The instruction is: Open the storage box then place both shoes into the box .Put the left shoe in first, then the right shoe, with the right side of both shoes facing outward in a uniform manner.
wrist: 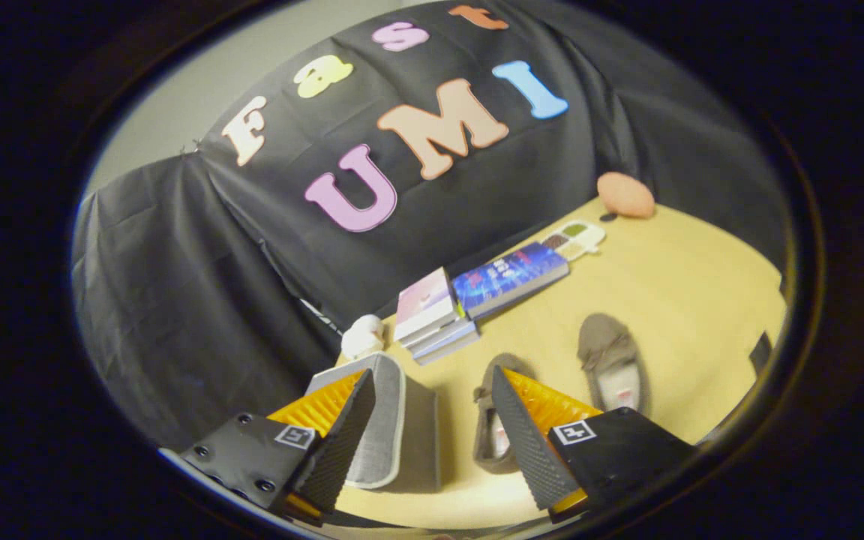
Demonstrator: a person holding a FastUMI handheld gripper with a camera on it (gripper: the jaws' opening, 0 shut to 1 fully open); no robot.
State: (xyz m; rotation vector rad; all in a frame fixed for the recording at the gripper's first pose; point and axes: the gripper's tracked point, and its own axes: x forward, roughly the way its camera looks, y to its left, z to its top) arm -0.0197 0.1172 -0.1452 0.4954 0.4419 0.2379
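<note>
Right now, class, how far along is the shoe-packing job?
Nothing looks done: the grey storage box looks shut, and both shoes lie on the table, the nearer shoe and the farther shoe. The gripper is open, jaws holding nothing. Left: open the box, then load both shoes.

We look from the gripper (432, 420) itself, forward along its two fingers (346, 435), which stand apart with nothing between them. The camera hangs above the near part of the table (687, 300) and tilts down and across it, with the whole view rolled so the table slopes up to one side. The grey storage box (394, 427) sits closest, right beneath the fingers and partly behind one of them. One shoe (488, 435) lies just beside the box, a second shoe (612, 364) past that. Beyond the box come stacked books (432, 315), then the black cloth wall (177, 300) closing the far side.
</note>
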